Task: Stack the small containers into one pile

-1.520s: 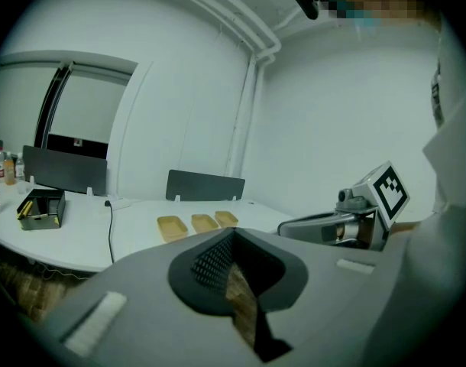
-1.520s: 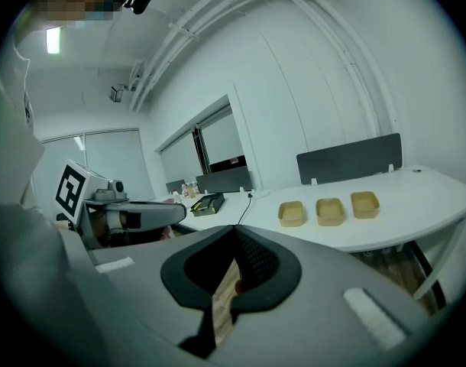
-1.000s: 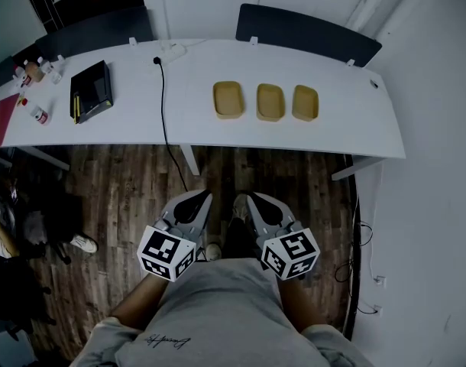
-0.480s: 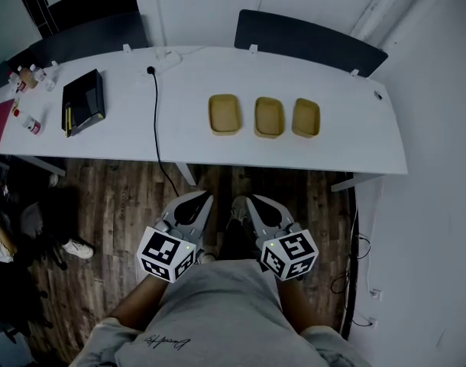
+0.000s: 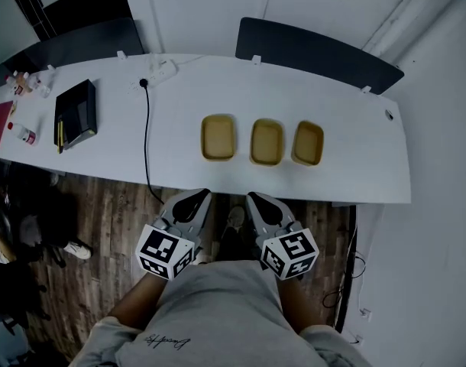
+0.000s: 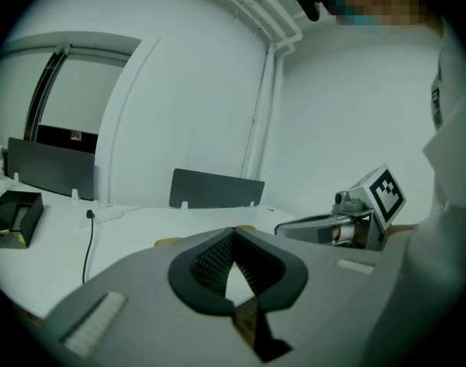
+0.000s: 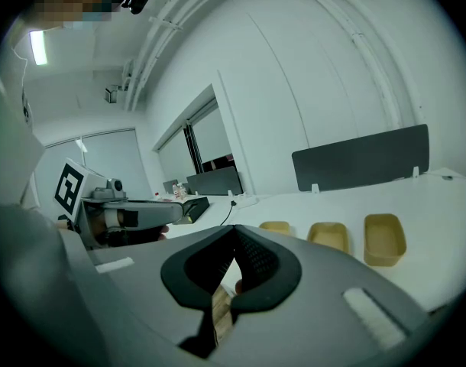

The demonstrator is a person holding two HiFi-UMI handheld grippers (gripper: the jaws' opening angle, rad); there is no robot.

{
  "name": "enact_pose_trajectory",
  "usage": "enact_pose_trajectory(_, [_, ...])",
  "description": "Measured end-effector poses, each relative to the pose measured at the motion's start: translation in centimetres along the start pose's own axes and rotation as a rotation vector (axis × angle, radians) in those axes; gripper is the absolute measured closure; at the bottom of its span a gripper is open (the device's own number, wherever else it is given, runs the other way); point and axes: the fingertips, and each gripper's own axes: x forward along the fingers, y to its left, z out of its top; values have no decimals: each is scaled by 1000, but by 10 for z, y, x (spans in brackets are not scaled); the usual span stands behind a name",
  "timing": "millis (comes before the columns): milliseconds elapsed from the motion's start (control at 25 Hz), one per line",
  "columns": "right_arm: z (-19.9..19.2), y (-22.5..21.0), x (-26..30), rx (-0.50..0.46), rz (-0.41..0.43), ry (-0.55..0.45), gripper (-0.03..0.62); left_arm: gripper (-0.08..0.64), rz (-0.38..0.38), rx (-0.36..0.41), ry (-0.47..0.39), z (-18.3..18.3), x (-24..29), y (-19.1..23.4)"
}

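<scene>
Wears a light grey T-shirt (image 5: 218, 312) with short sleeves and a small dark script print (image 5: 166, 342) low on the front. Has smooth grey shells on the left gripper (image 5: 196, 199) and right gripper (image 5: 254, 200), tapering to rounded noses. Bears a white marker cube (image 5: 166, 252) with black squares at the rear of each. Shows dark, finely ribbed pads (image 6: 211, 260) lining the jaws, and a pale ridged strip (image 6: 95, 323) on the shell.

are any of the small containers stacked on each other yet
No, the left container, middle container and right container sit apart in a row on the white table.
</scene>
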Motion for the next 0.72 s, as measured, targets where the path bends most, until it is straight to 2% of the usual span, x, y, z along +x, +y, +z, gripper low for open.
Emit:
enact_pose_trajectory(360, [47,-72,42,2,51,-3,578,560,60,2,4,40,82,17])
enact_pose_trajectory(720, [65,-102,71,-22,89,19,577,558,103,-3,11,55,127,36])
